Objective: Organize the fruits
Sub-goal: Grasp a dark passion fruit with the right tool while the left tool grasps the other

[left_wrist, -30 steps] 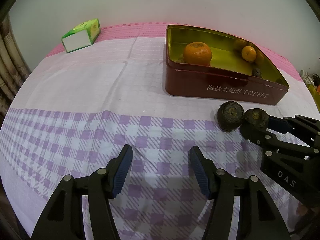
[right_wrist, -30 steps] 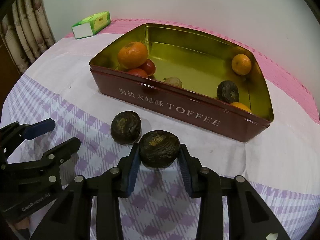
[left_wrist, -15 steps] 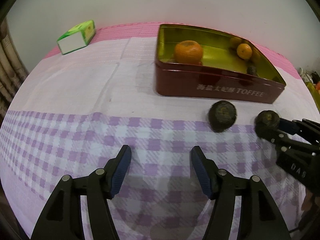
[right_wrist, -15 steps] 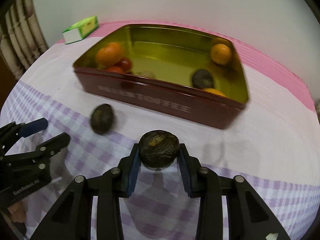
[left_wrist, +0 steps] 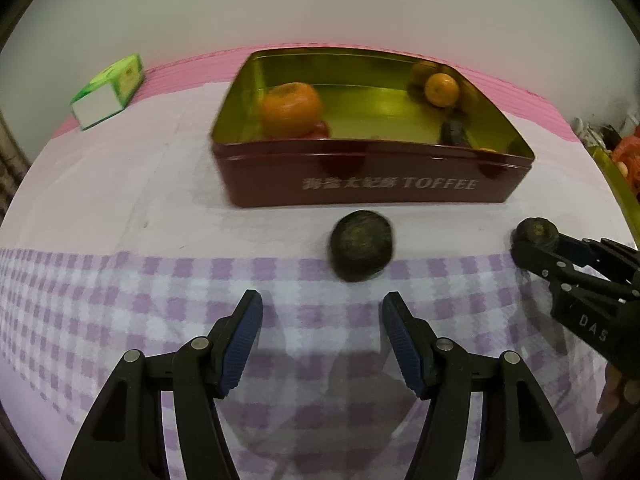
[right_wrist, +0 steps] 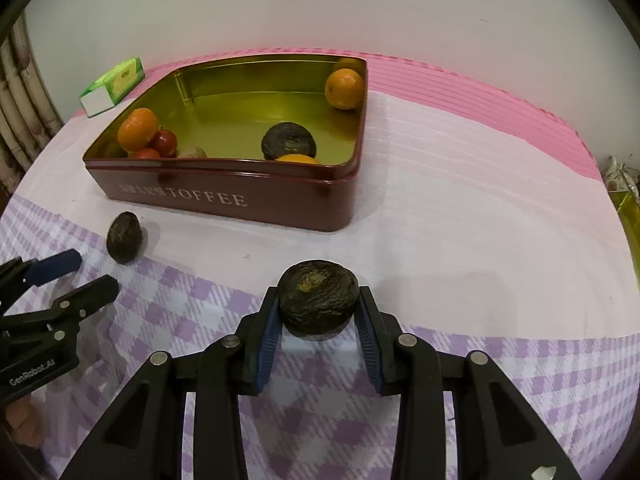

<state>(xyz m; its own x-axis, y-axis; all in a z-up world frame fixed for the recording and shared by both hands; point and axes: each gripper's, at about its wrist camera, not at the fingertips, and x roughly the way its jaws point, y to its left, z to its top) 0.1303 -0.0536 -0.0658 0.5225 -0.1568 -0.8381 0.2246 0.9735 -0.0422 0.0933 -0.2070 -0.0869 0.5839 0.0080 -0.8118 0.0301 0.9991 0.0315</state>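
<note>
My right gripper (right_wrist: 318, 310) is shut on a dark wrinkled fruit (right_wrist: 318, 298), held just above the checked cloth; the same fruit (left_wrist: 535, 232) shows at the right edge of the left wrist view. A second dark fruit (left_wrist: 361, 251) lies on the cloth in front of the red toffee tin (left_wrist: 372, 184), a little ahead of my left gripper (left_wrist: 322, 320), which stands open and empty. That fruit (right_wrist: 124, 237) sits left of the tin (right_wrist: 224, 200) in the right wrist view. The tin holds oranges (right_wrist: 137, 129), small red fruits (right_wrist: 164, 143) and another dark fruit (right_wrist: 289, 141).
A green and white carton (left_wrist: 109, 91) lies at the back left near the wall. The pink-and-purple tablecloth (right_wrist: 460, 208) covers a round table. A yellow-green container edge (left_wrist: 616, 188) and orange items show at the far right. A curtain (right_wrist: 20, 92) hangs at the left.
My right gripper has carried its dark fruit to the right, away from the second dark fruit. My left gripper has shifted right, so the loose fruit now lies just ahead of its jaws.
</note>
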